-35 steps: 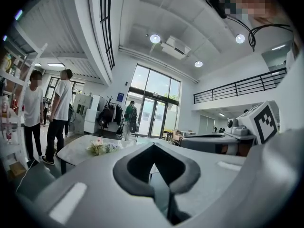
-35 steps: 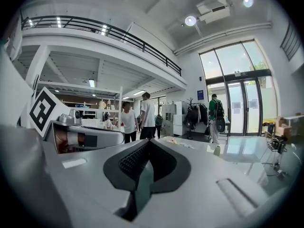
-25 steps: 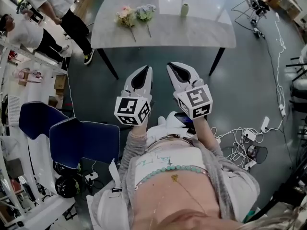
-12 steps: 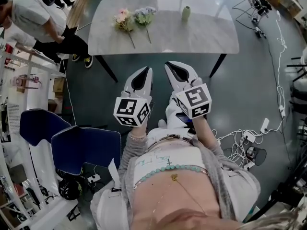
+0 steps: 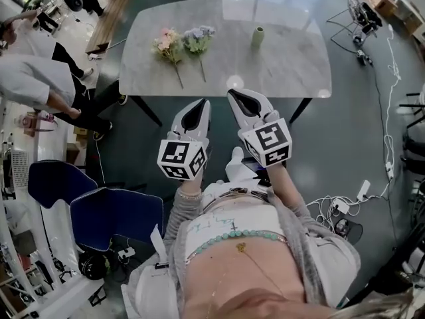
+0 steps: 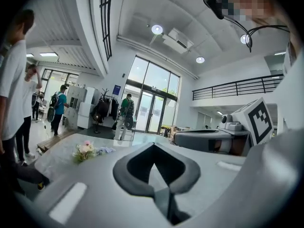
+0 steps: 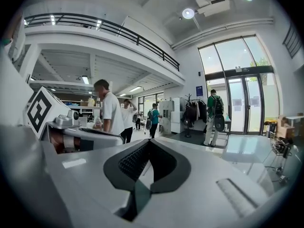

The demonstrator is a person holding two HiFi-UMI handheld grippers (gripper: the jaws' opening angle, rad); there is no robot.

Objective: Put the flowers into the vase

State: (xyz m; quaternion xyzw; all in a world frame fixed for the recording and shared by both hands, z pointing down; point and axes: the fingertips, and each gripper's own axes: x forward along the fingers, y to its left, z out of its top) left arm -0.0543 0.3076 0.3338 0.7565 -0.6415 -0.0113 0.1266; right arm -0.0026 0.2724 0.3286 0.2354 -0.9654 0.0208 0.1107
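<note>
Jaws of left gripper (image 5: 202, 104) and right gripper (image 5: 232, 95) closed, empty, flowers (image 5: 180, 43) lying on table (image 5: 265, 72)

The person wears a grey knit cardigan (image 5: 302, 238) with long sleeves, open over a white top (image 5: 229, 226) that bears faint, thin lettering. A string of turquoise beads (image 5: 232, 236) runs across the top. Below it hangs a fine gold chain (image 5: 255, 266) with a small gold pendant. The left gripper (image 5: 199, 105) and the right gripper (image 5: 234, 95) have smooth, pale grey shells that taper to a point. Each has a dark leaf-shaped hollow behind the jaws, lined with black pads (image 7: 132, 161). In the right gripper view the pad is finely ribbed. At its rear each gripper has a white marker cube (image 5: 180, 159) printed with bold black square patterns.
</note>
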